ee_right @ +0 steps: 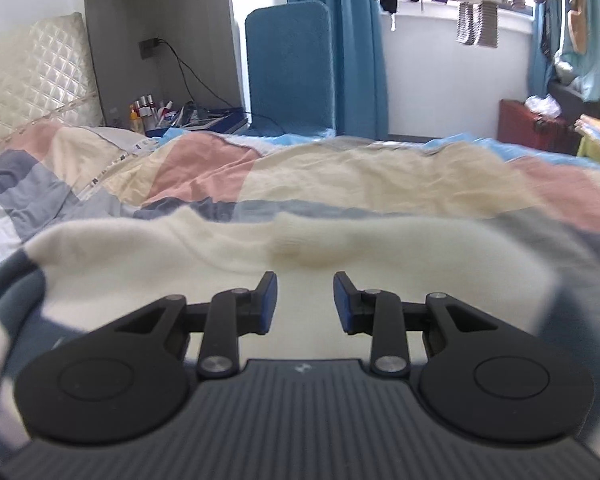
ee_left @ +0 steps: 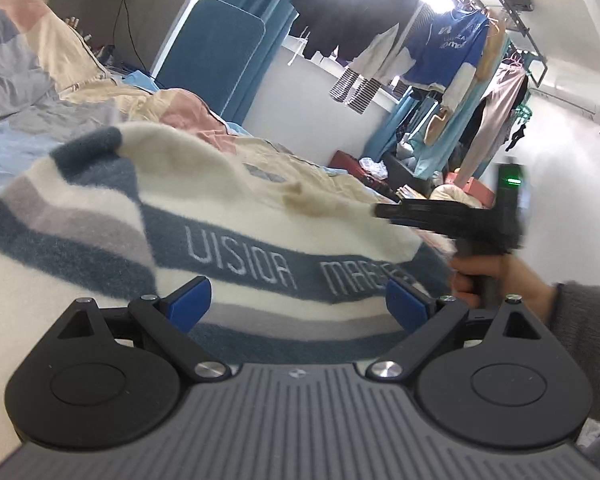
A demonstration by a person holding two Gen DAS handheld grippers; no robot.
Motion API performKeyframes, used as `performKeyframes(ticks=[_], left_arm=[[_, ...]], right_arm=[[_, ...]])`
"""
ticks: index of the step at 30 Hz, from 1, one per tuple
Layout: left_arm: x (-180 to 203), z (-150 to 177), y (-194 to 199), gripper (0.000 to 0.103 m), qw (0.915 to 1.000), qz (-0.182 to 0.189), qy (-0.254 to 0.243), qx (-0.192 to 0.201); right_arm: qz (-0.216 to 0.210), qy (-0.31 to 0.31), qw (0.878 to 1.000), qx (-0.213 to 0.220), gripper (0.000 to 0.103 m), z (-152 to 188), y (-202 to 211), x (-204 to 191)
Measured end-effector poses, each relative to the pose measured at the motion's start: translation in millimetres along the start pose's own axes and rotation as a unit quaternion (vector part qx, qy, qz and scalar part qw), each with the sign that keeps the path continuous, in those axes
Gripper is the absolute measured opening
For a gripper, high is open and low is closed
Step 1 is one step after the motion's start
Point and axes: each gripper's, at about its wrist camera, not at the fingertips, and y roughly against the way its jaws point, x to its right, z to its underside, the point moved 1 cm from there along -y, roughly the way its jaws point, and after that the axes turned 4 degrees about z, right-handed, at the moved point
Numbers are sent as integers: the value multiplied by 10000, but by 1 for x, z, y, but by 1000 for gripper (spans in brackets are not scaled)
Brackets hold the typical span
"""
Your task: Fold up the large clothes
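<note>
A fluffy cream sweater (ee_left: 203, 184) with blue and grey stripes and white lettering lies on the bed. Its cream upper part (ee_right: 179, 256) fills the right wrist view. My left gripper (ee_left: 297, 296) is open wide just over the lettered stripe, and its blue pads (ee_left: 191, 300) grip nothing. My right gripper (ee_right: 304, 284) is open above the cream cloth with an empty gap between its pads. In the left wrist view the right gripper (ee_left: 384, 212) appears blurred at the sweater's right edge, held by a hand (ee_left: 496, 276).
A patchwork duvet (ee_right: 340, 172) in pink, cream and grey covers the bed behind the sweater. A quilted headboard (ee_right: 31, 76) stands at the left. A blue chair (ee_right: 289, 68), curtains and hanging clothes (ee_left: 444, 52) lie beyond the bed's far side.
</note>
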Motion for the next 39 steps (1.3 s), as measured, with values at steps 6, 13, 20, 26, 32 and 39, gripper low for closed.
performKeyframes(ticks=[6, 13, 20, 26, 32, 39], left_arm=[[29, 10, 21, 96, 9996, -259, -120, -31], [90, 28, 61, 96, 9934, -398, -1061, -157], [115, 52, 68, 96, 9876, -741, -1283, -519], [116, 50, 72, 96, 9928, -969, -645, -297], [106, 47, 72, 96, 9909, -1306, -315, -109], [82, 43, 64, 96, 9917, -1255, 266, -114]], right_arm=[[216, -102, 9997, 10, 34, 6, 106, 47], [648, -1078, 9892, -751, 39, 50, 189, 113], [403, -2035, 9665, -1509, 42, 107, 197, 157], [448, -1976, 9617, -1848, 68, 137, 175, 164], [509, -2151, 9514, -2146, 68, 159, 154, 179], [58, -952, 9747, -2021, 58, 158, 141, 139]])
